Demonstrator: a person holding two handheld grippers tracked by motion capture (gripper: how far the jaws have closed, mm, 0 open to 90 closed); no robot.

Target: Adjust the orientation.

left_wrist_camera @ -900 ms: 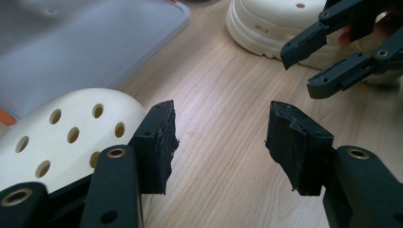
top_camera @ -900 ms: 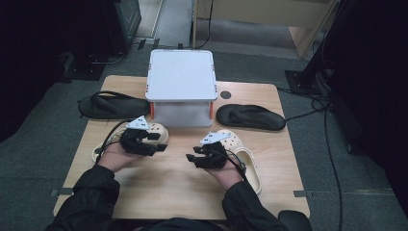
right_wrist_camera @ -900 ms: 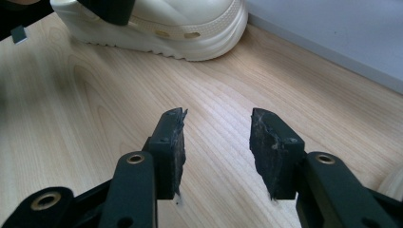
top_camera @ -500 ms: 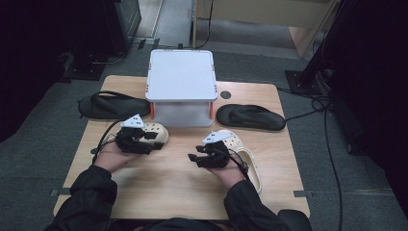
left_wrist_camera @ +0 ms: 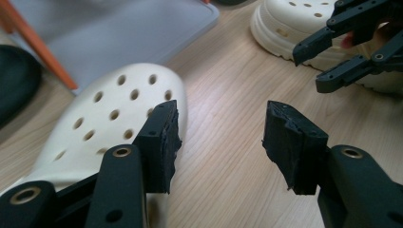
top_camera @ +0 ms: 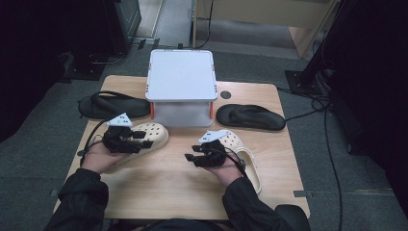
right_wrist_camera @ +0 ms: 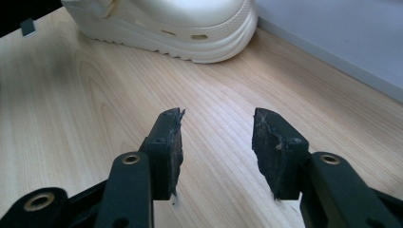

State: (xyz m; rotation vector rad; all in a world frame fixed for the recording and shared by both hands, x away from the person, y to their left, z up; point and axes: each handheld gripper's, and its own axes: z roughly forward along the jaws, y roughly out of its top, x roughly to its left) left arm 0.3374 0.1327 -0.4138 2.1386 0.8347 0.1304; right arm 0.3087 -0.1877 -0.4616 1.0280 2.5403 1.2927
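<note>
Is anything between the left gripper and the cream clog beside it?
Nothing visible. The left gripper is open, with one pad right beside the toe of the cream clog and only bare table between its jaws.

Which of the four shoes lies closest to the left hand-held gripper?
The cream clog on the table's left; the left hand-held gripper hovers right over it, jaws open.

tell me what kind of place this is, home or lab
Most likely a lab or recording workspace, not a home. A small wooden table stands on grey carpet tiles, cables trail across the floor, and shoes are laid out beside a lidded plastic box as if staged for a task.
</note>
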